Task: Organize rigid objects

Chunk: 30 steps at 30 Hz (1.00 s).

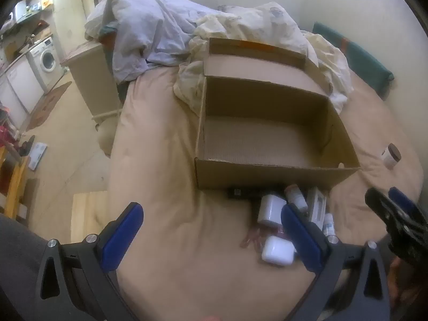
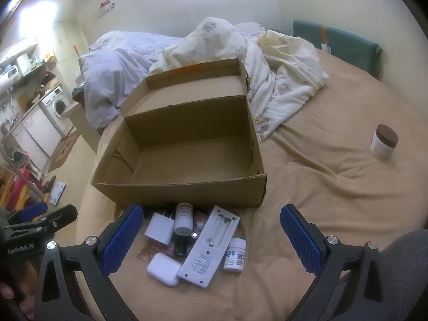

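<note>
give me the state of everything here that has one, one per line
cardboard box: open, empty
left gripper: open, holding nothing
right gripper: open, holding nothing
remote control: face down, battery bay uncovered
earbuds case: closed
brown-lidded jar: upright, capped
small pill bottle: capped

One box (image 2: 182, 187), three bottles (image 2: 234, 254)

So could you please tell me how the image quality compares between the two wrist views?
Left wrist view: softer and dimmer, the cardboard box and small items blurred, edges bent by the fisheye. Right wrist view: sharper, the remote casing readable, but overexposed glare at upper left and the same barrel distortion.
</note>
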Available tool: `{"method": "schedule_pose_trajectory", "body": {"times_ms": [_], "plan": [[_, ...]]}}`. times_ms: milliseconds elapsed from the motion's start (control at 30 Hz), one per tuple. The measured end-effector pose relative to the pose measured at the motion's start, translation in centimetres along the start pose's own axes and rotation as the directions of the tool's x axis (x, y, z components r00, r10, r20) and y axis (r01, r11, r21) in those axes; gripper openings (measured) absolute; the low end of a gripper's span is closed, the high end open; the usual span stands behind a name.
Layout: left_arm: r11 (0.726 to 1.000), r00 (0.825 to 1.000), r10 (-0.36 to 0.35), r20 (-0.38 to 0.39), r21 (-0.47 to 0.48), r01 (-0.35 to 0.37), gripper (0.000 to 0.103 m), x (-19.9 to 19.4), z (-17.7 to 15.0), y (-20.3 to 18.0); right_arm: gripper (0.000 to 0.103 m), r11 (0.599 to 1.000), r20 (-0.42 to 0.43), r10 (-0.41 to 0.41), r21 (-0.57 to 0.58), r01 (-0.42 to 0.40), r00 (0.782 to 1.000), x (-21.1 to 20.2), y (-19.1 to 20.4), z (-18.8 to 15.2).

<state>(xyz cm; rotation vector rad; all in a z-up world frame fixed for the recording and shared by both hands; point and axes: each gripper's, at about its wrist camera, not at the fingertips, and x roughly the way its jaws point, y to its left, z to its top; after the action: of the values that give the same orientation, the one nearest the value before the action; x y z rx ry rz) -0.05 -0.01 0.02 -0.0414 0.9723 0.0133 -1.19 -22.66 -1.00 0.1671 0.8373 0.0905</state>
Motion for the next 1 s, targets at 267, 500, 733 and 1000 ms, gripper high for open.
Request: {"method": "schedule_pose_trajectory", "body": {"times_ms": [267, 500, 733, 1000], "plan": [[1.000, 1.000, -0.009, -0.017, -0.008, 0.009, 0.103, 0.73, -0.02, 0.73, 0.103, 1.000, 0.002, -0.004, -0.003, 0.004, 1.000, 0.02, 0.14, -0.01], [1.000, 1.000, 0.001, -0.010, -0.005, -0.001, 0.103, 0.52, -0.20, 0.55, 0.103, 1.000, 0.002, -0.005, -0.006, 0.005, 1.000, -0.02, 0.27, -0.01], [1.000, 1.000, 0.010, -0.006, 0.001, -0.010, 0.103, 0.18, -0.14, 0.00, 0.103, 1.000, 0.002, -0.005, -0.009, 0.005, 1.000, -0.03, 0.27, 0.03], [1.000, 1.000, 0.008, -0.005, 0.003, -0.008, 0.103, 0.17, -0.10, -0.01, 0.103, 1.000, 0.003, -0.007, -0.011, 0.007, 1.000, -0.04, 0.35, 0.01]]}}
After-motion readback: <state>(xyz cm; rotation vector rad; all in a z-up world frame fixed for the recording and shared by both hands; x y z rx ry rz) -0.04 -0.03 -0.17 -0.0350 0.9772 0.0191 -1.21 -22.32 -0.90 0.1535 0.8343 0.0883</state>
